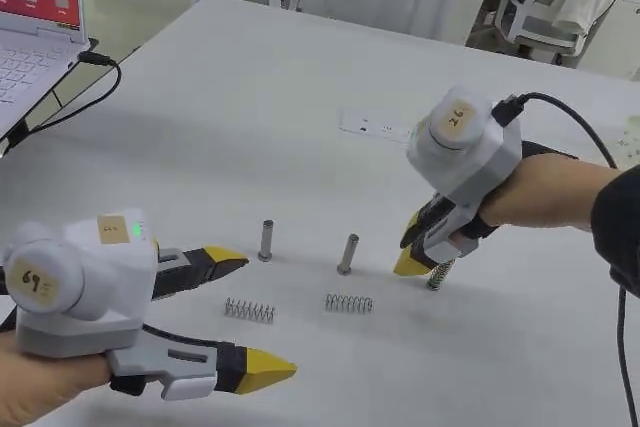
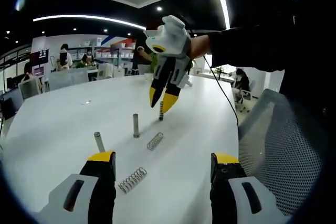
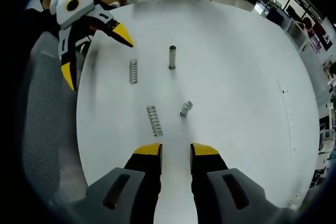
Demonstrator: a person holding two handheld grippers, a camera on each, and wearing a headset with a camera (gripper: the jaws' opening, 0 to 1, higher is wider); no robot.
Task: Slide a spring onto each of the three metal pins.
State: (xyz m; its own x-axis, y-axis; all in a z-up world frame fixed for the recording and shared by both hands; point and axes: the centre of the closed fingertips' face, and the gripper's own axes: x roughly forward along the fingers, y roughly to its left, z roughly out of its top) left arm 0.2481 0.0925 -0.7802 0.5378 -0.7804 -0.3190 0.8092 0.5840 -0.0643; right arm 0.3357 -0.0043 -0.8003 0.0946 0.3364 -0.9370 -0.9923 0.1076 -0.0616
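Jaws of the right gripper (image 1: 413, 259) stood slightly parted, nothing between them, tips just beside the spring-covered pin (image 1: 437, 274), left gripper (image 1: 265, 315) gaped wide and empty, left spring (image 1: 249, 310) and middle spring (image 1: 348, 303) lay flat on the white table (image 1: 300, 97), near the bare left pin (image 1: 266, 240) and middle pin (image 1: 347, 254).

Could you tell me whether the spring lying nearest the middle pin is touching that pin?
Apart. The right gripper view shows a clear gap between the spring and the middle pin.

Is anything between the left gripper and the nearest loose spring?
Nothing visible: only bare table lies between the open left gripper and that spring. The nearest pin stands farther out.
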